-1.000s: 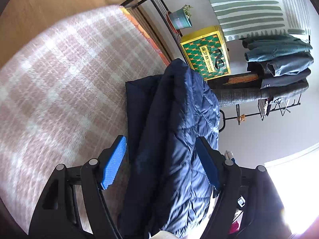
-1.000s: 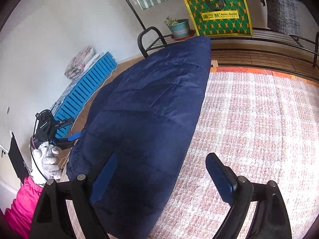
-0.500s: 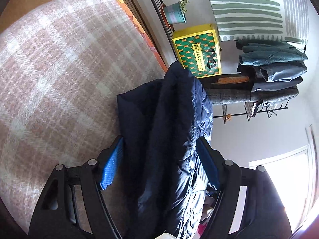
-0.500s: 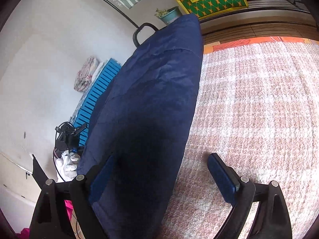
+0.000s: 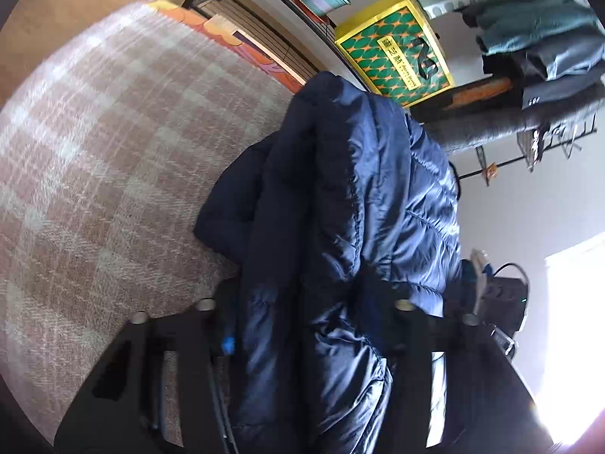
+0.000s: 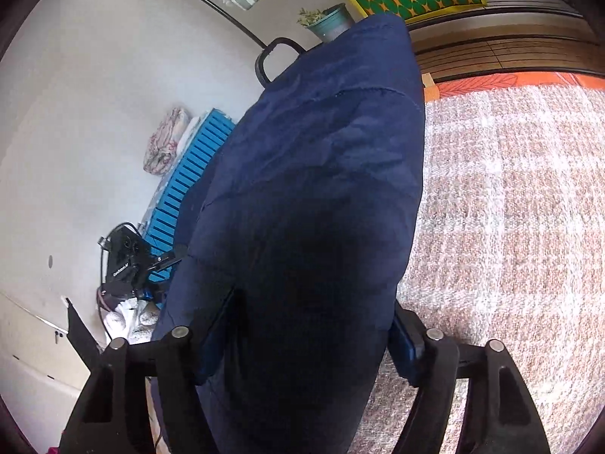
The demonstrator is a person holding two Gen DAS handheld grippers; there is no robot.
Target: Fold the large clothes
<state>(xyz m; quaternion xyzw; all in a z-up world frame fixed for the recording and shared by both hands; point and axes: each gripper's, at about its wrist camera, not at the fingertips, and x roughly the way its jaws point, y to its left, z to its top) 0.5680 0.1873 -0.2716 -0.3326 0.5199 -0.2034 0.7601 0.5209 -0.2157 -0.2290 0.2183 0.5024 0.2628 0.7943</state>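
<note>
Both sets of jaws, wide apart a second ago, are closing on the navy jacket (image 5: 351, 227) bunched between them. The left gripper (image 5: 310, 325) and right gripper (image 6: 306, 336) hold it raised over the plaid blanket's (image 6: 510, 208) edge. Beyond the jacket's edge the blanket lies bare.

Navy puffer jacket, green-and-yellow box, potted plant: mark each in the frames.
navy puffer jacket (image 5: 378, 204), left wrist view, quilted panel.
green-and-yellow box (image 5: 393, 49), left wrist view, patterned face.
potted plant (image 6: 331, 24), right wrist view, pot's side.

You have a navy quilted puffer jacket (image 5: 351, 208), bunched and glossy, standing up in a thick fold over the bed's edge, its smooth side (image 6: 314, 196) rightward.
</note>
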